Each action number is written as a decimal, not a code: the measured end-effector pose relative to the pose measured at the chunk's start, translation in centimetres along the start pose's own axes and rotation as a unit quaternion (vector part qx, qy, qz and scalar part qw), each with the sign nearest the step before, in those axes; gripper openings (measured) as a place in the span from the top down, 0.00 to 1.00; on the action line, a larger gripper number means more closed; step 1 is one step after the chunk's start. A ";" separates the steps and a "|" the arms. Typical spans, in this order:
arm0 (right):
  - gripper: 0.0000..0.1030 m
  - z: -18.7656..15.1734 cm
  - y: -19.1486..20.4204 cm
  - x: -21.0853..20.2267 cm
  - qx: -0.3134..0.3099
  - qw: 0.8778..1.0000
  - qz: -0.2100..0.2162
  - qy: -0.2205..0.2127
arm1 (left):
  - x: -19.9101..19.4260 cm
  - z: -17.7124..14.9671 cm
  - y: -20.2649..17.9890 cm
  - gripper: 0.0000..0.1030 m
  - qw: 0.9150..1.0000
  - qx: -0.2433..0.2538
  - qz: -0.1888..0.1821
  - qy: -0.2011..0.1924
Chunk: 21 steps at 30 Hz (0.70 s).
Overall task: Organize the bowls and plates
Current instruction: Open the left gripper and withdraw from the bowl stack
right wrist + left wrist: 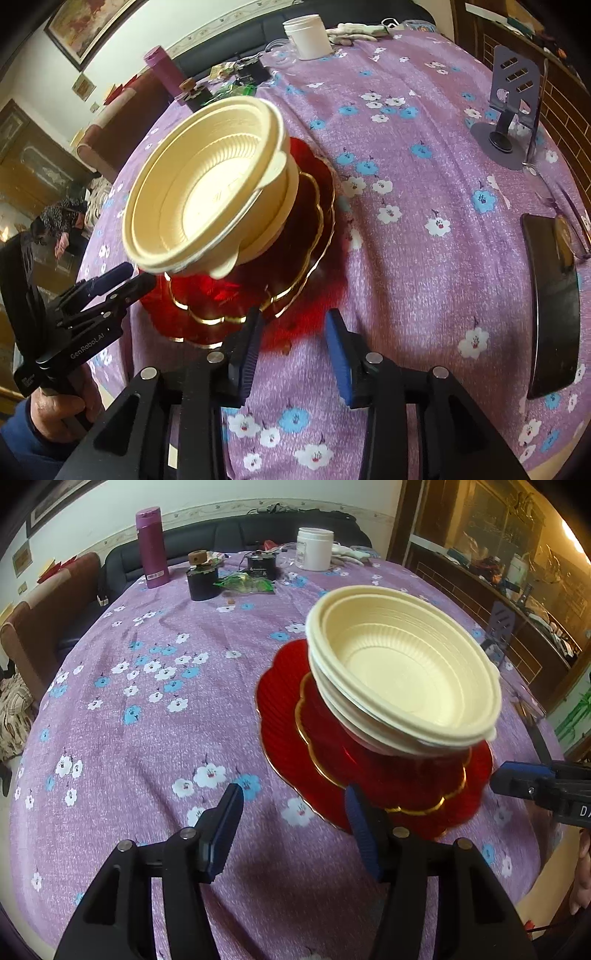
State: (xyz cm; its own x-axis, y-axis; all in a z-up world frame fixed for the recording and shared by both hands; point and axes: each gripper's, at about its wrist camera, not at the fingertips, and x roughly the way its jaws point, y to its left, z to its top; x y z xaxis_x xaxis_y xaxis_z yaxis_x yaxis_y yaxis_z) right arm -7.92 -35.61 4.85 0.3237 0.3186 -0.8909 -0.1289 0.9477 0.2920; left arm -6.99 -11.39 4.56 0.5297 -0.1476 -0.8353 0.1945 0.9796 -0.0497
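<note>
Bowls of cream ribbed plastic, nested into one stack, sit tilted on two stacked red scalloped plates with gold rims near the middle of a round table under a purple cloth printed with white and blue flowers.

We see the left gripper low over the cloth, just short of the plates' near edge, its black arms and blue ribbed pads spread wide with nothing between them. From the right wrist view it enters at the lower left, held in a hand in a blue sleeve, its tips close under the bowls' rim.

We see the right gripper hovering beside the plates' opposite edge, its two fingers likewise parted and empty; whether either gripper touches the plates we cannot tell.

On the table's far side stand a magenta cylindrical flask, a white plastic jar and a small dark pot with a wooden cap. A purple metal phone stand and a dark flat phone lie to the right. A dark sofa lines the wall, and a wooden glass-fronted cabinet fills the right side.
</note>
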 end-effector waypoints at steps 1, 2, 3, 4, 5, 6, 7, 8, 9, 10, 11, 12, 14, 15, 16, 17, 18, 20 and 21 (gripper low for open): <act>0.62 -0.2 0.1 0.0 -0.002 1.000 -0.001 0.001 | -0.1 -0.1 -0.2 0.45 1.000 0.002 0.002 0.000; 0.62 -0.4 0.1 0.0 -0.004 1.000 -0.001 0.003 | -0.2 -0.3 -0.3 0.44 1.000 0.006 0.004 -0.001; 0.61 -0.5 0.1 0.1 -0.004 1.000 0.000 0.004 | -0.3 -0.4 -0.4 0.43 1.000 0.008 0.004 -0.002; 0.61 -0.7 0.1 0.1 -0.004 1.000 0.000 0.005 | -0.4 -0.5 -0.6 0.41 1.000 0.009 0.006 -0.004; 0.60 -0.9 0.1 0.1 -0.005 1.000 0.001 0.007 | -0.6 -0.7 -0.7 0.38 1.000 0.012 0.009 -0.006; 0.59 -1.1 0.1 0.1 -0.005 1.000 0.001 0.008 | -0.7 -0.7 -0.8 0.37 1.000 0.015 0.011 -0.008; 0.59 -1.2 0.0 0.1 -0.005 1.000 0.002 0.009 | -0.8 -0.8 -0.9 0.37 1.000 0.018 0.013 -0.009; 0.58 -1.4 0.0 0.2 -0.004 1.000 0.004 0.011 | -0.9 -0.9 -1.0 0.35 1.000 0.021 0.016 -0.011; 0.57 -1.5 -0.1 0.3 -0.004 1.000 0.005 0.013 | -1.0 -0.9 -1.2 0.34 0.999 0.023 0.018 -0.012; 0.57 -1.7 0.0 0.3 -0.004 1.000 0.005 0.014 | -1.0 -1.0 -1.3 0.33 0.999 0.025 0.020 -0.013; 0.57 -1.7 0.0 0.3 -0.005 1.000 0.006 0.016 | -1.2 -1.0 -1.4 0.32 0.999 0.028 0.022 -0.014; 0.56 -1.8 0.1 0.4 -0.007 1.000 0.006 0.016 | -1.3 -1.1 -1.6 0.31 0.999 0.030 0.024 -0.015; 0.56 -1.9 0.3 0.3 -0.012 1.000 0.006 0.015 | -1.5 -1.3 -1.9 0.29 0.999 0.038 0.030 -0.018; 0.55 -1.8 0.3 0.3 -0.015 1.000 0.006 0.014 | -1.6 -1.4 -2.1 0.28 0.998 0.041 0.032 -0.019; 0.55 -1.9 0.4 0.3 -0.016 1.000 0.006 0.013 | -1.7 -1.4 -2.2 0.28 0.998 0.044 0.035 -0.021; 0.54 -1.9 0.4 0.3 -0.018 1.000 0.006 0.013 | -1.8 -1.4 -2.3 0.27 0.998 0.047 0.037 -0.023; 0.53 -1.9 0.4 0.3 -0.019 1.000 0.006 0.013 | -1.8 -1.5 -2.4 0.25 0.998 0.049 0.039 -0.023; 0.52 -1.9 0.5 0.3 -0.021 1.000 0.006 0.012 | -2.0 -1.6 -2.5 0.23 0.997 0.052 0.045 -0.026; 0.52 -1.9 0.5 0.3 -0.022 1.000 0.006 0.012 | -2.1 -1.6 -2.6 0.21 0.997 0.052 0.047 -0.027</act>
State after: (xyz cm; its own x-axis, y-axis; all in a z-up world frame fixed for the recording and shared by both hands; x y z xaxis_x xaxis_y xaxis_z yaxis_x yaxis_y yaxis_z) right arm -9.67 -35.04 4.05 0.2985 0.3283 -0.8962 -0.1743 0.9419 0.2870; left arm -9.89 -13.39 5.54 0.5929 -0.0666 -0.8025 0.2258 0.9703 0.0863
